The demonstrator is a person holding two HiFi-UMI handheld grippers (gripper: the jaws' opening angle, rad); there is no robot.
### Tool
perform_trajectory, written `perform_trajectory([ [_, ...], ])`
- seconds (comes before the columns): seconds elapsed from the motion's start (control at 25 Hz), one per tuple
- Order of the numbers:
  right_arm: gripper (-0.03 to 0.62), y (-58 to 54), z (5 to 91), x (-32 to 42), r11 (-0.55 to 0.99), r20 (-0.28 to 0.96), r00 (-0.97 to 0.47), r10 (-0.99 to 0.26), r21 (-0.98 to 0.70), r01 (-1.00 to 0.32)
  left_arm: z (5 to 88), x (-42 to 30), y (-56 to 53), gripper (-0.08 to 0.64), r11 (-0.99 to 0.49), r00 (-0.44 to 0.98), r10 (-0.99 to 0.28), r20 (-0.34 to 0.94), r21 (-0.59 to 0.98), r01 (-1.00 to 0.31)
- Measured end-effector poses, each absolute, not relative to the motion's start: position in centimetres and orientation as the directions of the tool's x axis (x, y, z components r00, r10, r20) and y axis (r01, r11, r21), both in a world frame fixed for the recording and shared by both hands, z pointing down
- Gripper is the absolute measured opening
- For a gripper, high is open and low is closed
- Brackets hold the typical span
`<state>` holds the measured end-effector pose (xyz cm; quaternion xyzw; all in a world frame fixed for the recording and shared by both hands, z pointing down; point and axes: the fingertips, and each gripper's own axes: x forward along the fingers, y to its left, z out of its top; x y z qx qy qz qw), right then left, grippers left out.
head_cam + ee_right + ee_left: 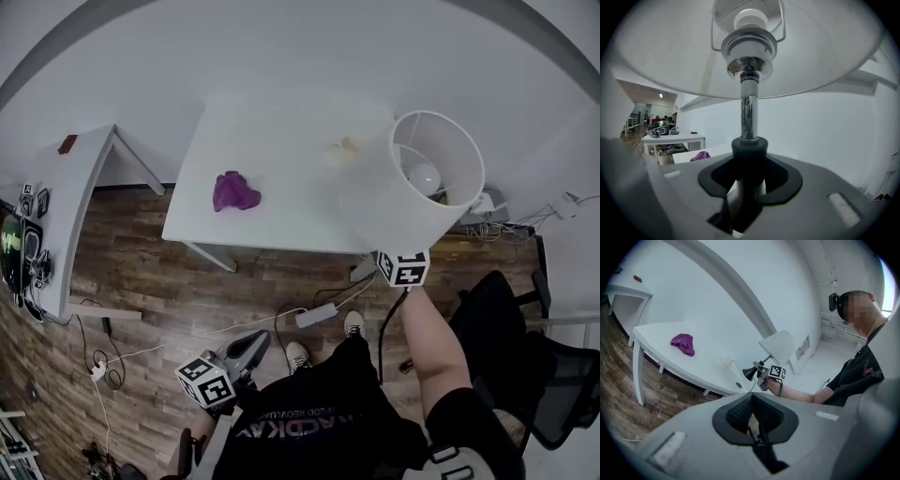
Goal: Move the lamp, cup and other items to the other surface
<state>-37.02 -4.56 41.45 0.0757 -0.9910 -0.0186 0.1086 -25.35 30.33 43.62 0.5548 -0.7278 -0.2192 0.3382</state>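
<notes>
Right tool [749, 185]: jaws part-way apart, clamped on the black collar at the foot of the stem of a white-shaded, chrome-stemmed table lamp [749, 112]. The stem rises straight up out of the jaws, and the shade fills the top of the right gripper view.

Head view: the lamp is off the desk, carried in the air over the near right corner. It is tipped so the shade's open mouth faces the camera, and a white bulb [424, 176] shows inside. A black cord [384, 328] hangs down beside the forearm.

Left tool [752, 416]: jaws closed together with nothing between them. It is held low by the person's hip, above the brown wood-plank floor [141, 291].

White rectangular desk [281, 225]: a crumpled purple cloth [234, 192] lies on its left half. A small pale cup [345, 148] stands toward the back right, just beside the shade in the head view and well apart from the cloth. Its details are too blurred to tell.

Further out, a second white desk [80, 178] at far left carries dark gear and a small reddish item. A white power strip [316, 315] lies on the floor in front of the main desk. A black office chair [525, 347] stands at the person's right.
</notes>
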Motion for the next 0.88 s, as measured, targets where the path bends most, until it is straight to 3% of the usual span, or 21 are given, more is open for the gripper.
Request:
perform_trajectory([
  [0.52,0.141,-12.4,39.0,-23.4,0.871,0.177,-0.857,-0.484,0.0,-0.492,43.4,-24.5,29.0,0.006,0.119,0.045,-0.977,0.208,0.707,-0.698],
  [0.88,0.141,-15.4,37.3,-11.6,0.75,0.164,-0.737,-0.656,0.024,-0.661,42.7,-21.5,24.5,0.006,-0.056,0.247,-0.954,0.172,0.702,-0.709],
])
